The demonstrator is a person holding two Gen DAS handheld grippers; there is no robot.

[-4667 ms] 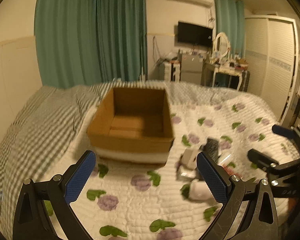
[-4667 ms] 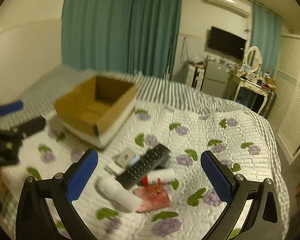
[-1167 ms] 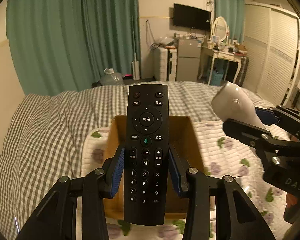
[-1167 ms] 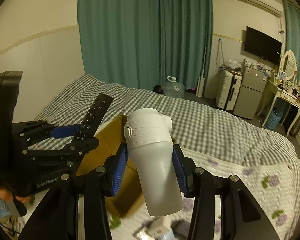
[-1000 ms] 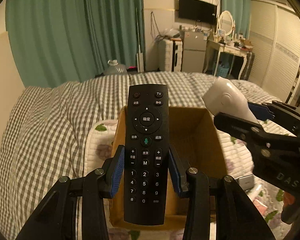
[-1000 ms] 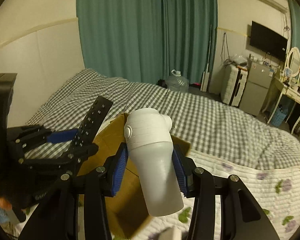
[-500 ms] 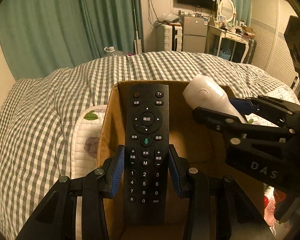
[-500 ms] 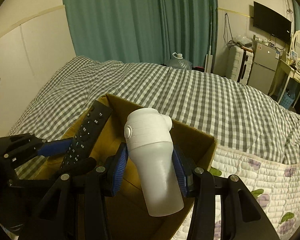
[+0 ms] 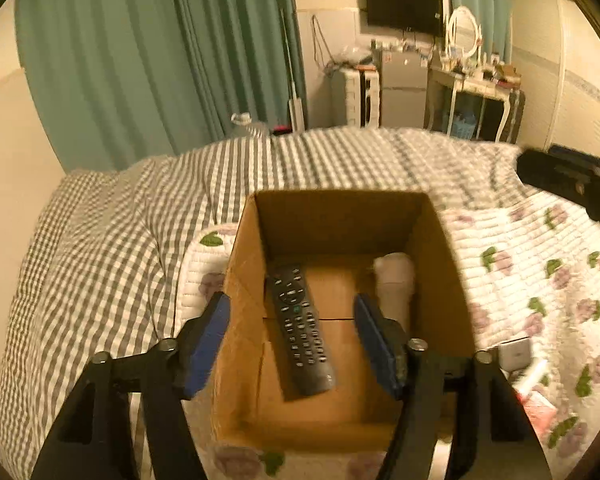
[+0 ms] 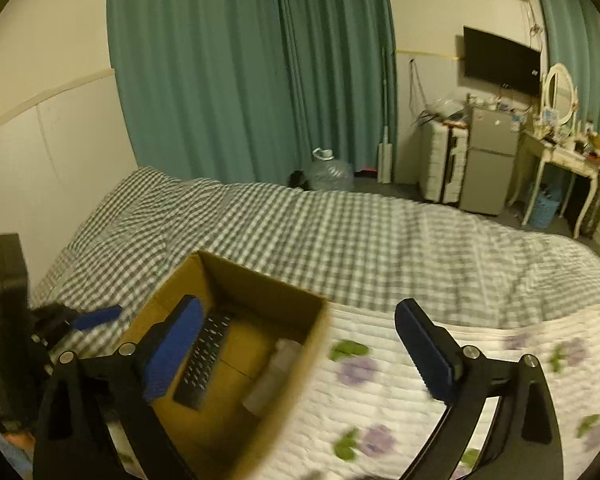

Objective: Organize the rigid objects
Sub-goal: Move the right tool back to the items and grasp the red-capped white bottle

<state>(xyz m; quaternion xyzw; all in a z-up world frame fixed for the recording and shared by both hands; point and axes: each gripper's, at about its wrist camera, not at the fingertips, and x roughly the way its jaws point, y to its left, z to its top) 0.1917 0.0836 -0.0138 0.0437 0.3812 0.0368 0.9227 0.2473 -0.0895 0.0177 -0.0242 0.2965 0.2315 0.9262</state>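
Since the earlier frames both items have been released: half a second ago the black remote and the white bottle were clamped between blue pads above the box, and now they are lying inside it. On the left, the left claw (image 9: 292, 344) is seen with its fingers spread apart and empty, held over the near part of the cardboard box (image 9: 240, 264). On the box floor the black remote (image 9: 299, 327) is laid face up on the left side, and the white bottle (image 9: 395, 284) is laid near the right wall, apart from the remote. Small items, too blurred to be identified with certainty, are left on the floral quilt (image 9: 540, 240) to the right of the box. Further right, the right claw (image 10: 296, 354) is shown wide apart and empty, one finger over the box and the other over the quilt.
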